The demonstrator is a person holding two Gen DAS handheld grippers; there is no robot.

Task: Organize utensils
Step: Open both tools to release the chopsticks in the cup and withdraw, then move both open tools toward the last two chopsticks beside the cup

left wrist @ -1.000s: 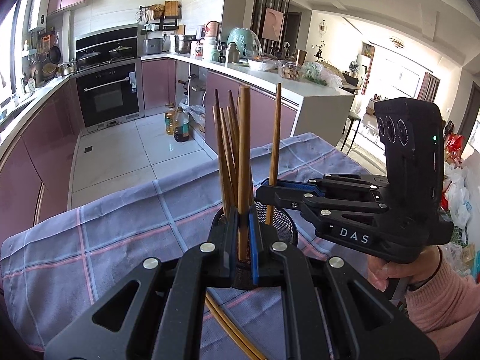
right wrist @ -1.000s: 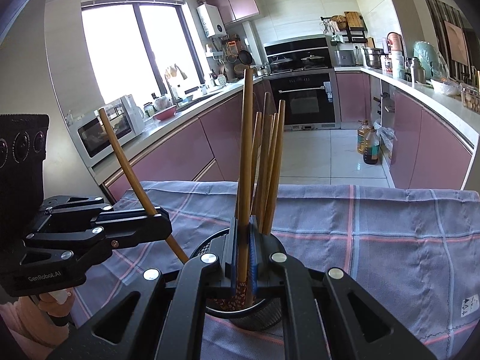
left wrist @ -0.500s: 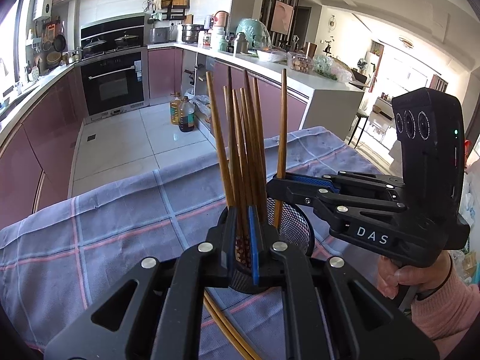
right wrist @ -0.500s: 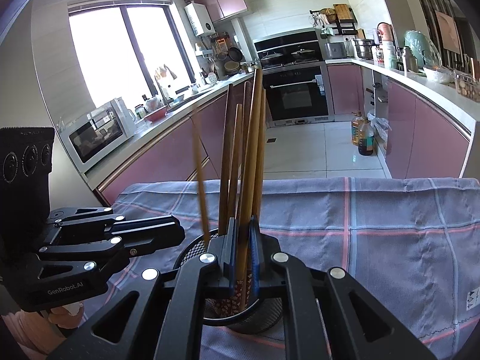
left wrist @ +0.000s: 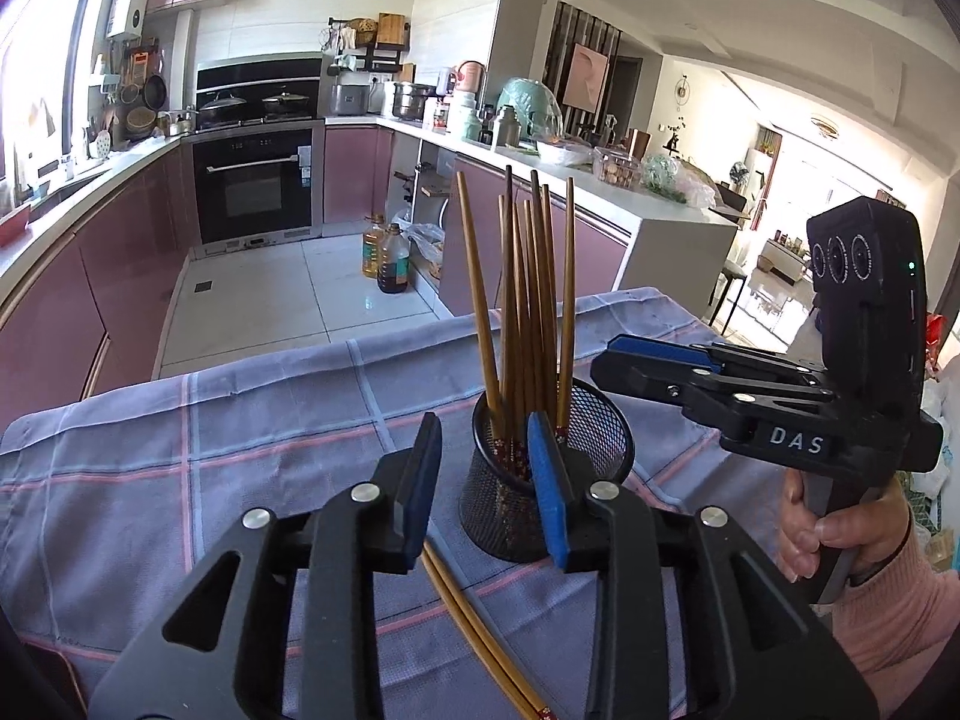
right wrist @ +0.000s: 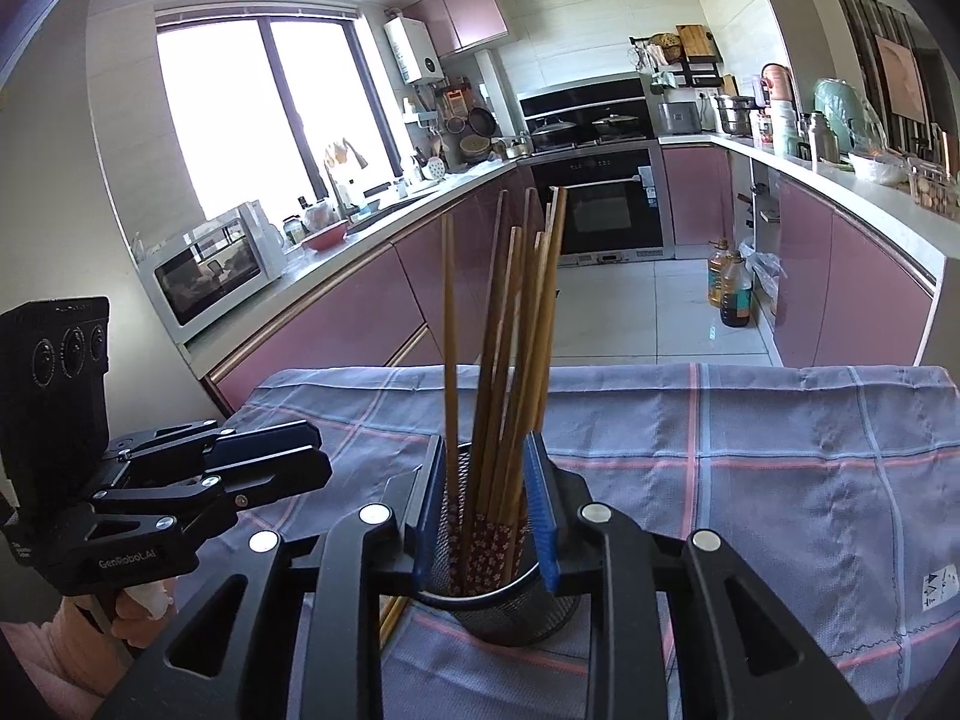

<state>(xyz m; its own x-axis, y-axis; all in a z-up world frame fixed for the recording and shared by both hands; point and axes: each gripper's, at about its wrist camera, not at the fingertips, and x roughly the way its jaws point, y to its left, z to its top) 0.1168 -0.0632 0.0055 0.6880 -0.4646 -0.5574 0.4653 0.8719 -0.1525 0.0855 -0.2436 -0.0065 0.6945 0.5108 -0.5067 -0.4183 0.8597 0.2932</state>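
Observation:
A black mesh holder stands on the plaid cloth, with several brown chopsticks upright in it. Two more chopsticks lie flat on the cloth just in front of it. My left gripper hovers at the holder's near left side; its jaws are opening and nothing is pressed between the pads. From the right, my right gripper sits low over the holder. Its jaws are opening too, and the standing chopsticks show loose between its blue pads. Each gripper also appears in the other view: right gripper, left gripper.
The cloth's far edge drops off to the tiled kitchen floor, where oil bottles stand. Pink cabinets and counters ring the room. A person's hand in a pink sleeve holds the right gripper's handle.
Each gripper was shut on one chopstick above the holder. Both chopsticks now stand in the holder and both sets of jaws have parted. My left gripper has sunk a little.

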